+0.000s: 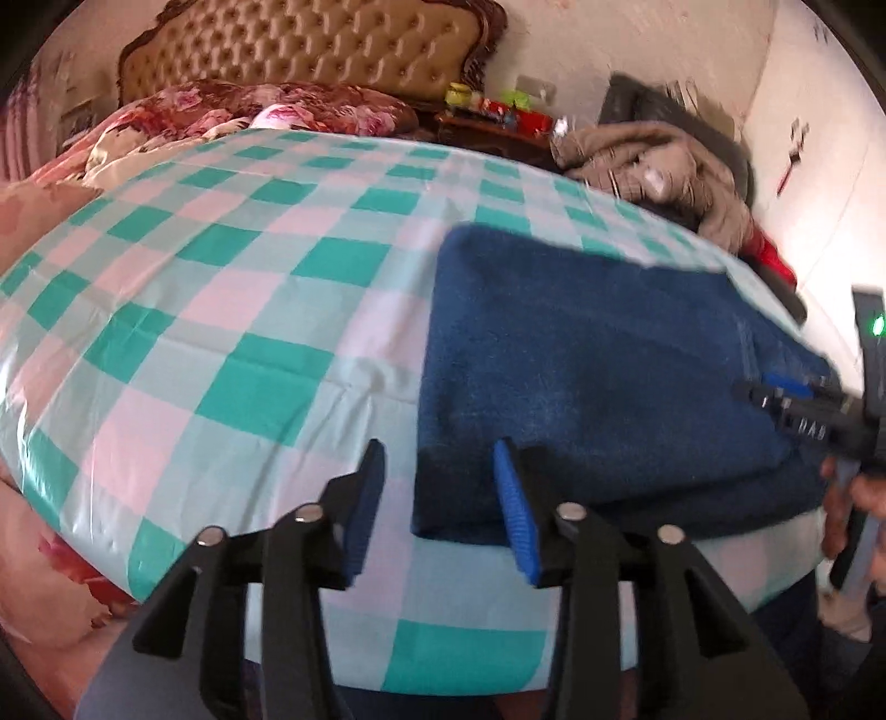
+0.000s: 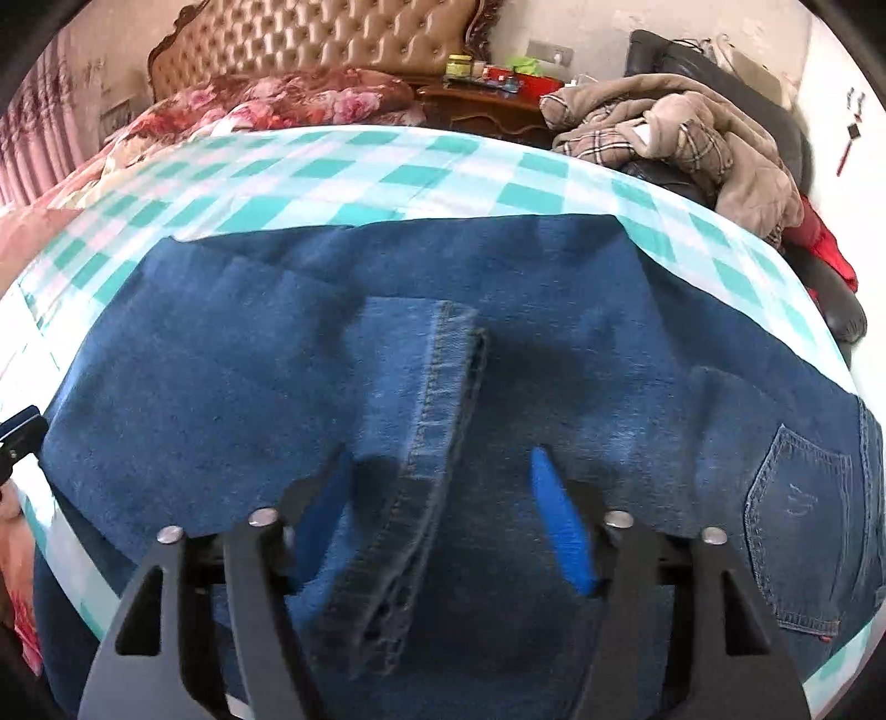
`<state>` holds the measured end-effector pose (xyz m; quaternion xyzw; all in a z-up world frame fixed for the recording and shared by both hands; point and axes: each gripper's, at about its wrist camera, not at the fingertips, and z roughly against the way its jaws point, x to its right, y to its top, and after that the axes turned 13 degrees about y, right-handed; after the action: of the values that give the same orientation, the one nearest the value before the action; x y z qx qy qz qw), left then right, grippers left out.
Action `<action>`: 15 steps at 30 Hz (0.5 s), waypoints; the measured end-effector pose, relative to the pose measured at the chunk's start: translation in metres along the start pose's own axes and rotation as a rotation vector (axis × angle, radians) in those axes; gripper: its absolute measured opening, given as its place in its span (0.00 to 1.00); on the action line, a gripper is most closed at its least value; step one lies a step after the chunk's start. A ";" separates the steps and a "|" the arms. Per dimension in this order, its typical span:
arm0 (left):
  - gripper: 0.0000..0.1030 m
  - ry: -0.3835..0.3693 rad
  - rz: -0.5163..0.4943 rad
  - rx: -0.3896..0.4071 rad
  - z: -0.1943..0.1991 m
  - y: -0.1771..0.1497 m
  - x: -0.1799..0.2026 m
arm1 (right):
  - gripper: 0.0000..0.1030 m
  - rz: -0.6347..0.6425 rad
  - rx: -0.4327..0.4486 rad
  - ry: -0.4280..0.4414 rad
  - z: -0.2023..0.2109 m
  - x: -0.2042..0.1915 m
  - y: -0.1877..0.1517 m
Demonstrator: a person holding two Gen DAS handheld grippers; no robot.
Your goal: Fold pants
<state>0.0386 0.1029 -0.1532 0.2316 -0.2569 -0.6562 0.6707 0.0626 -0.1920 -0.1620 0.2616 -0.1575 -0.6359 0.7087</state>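
Left wrist view: we see our left gripper (image 1: pixel 440 501) with its jaws parted and nothing between them; under the gap lies only bare checked sheet (image 1: pixel 232 310). The jeans (image 1: pixel 598 376) lie to the right of the jaws, a dark blue folded block whose near-left corner sits just beside the right-hand blue pad (image 1: pixel 515 515), not pinched. Its left edge runs away from us toward the headboard (image 1: pixel 310 50). At the far right edge the right gripper (image 1: pixel 797 410) hangs over the denim, with part of the person's hand below it.

Right wrist view: our right gripper (image 2: pixel 443 515) stands with jaws wide, pads clear of cloth on both sides. Between them lies a stitched hem band (image 2: pixel 437 432) of the jeans (image 2: pixel 221 387), its long axis running from the gripper's base up and away, roughly along the line the fingers point. Whether the band is touched from beneath we cannot tell. A back pocket (image 2: pixel 797 520) shows lower right, so the waist end lies that way. We judge the right hand the nearer one for any next fold or smoothing; the left would have to shift right to catch the corner.

Surface and room: the teal-and-white checked sheet (image 2: pixel 387 171) covers a bed; floral bedding (image 2: pixel 288 99) is heaped by the tufted headboard, a cluttered nightstand (image 2: pixel 487 99) beyond, beige clothing (image 2: pixel 692 144) piled on a dark chair at right
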 end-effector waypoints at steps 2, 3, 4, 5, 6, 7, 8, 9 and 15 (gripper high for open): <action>0.46 -0.044 0.050 0.002 0.001 0.003 -0.007 | 0.64 -0.006 -0.001 0.004 -0.001 0.001 0.000; 0.47 -0.058 0.075 -0.011 -0.002 0.004 -0.009 | 0.65 -0.001 0.001 0.000 -0.002 0.001 -0.001; 0.47 -0.059 0.087 -0.038 -0.007 0.003 -0.010 | 0.66 0.008 0.007 -0.007 -0.002 0.000 -0.001; 0.47 -0.056 0.080 -0.048 -0.011 0.001 -0.009 | 0.66 0.009 0.011 -0.009 -0.002 -0.001 -0.002; 0.47 -0.048 0.064 -0.033 -0.010 0.000 -0.007 | 0.66 0.005 0.013 -0.008 -0.002 0.000 -0.003; 0.47 -0.036 0.044 -0.027 -0.009 -0.001 -0.004 | 0.66 0.000 0.011 -0.006 -0.002 0.001 -0.003; 0.47 -0.030 0.036 -0.025 -0.009 -0.001 -0.002 | 0.67 0.000 0.008 -0.007 -0.002 0.001 -0.002; 0.47 -0.029 0.034 -0.025 -0.010 -0.001 -0.002 | 0.67 -0.001 0.004 -0.009 -0.002 0.001 0.000; 0.31 -0.073 0.028 -0.032 -0.010 -0.002 0.000 | 0.67 -0.040 0.089 0.085 0.031 -0.011 0.028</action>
<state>0.0434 0.1027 -0.1622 0.1933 -0.2740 -0.6588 0.6735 0.0669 -0.1850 -0.1191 0.3228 -0.1500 -0.6307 0.6895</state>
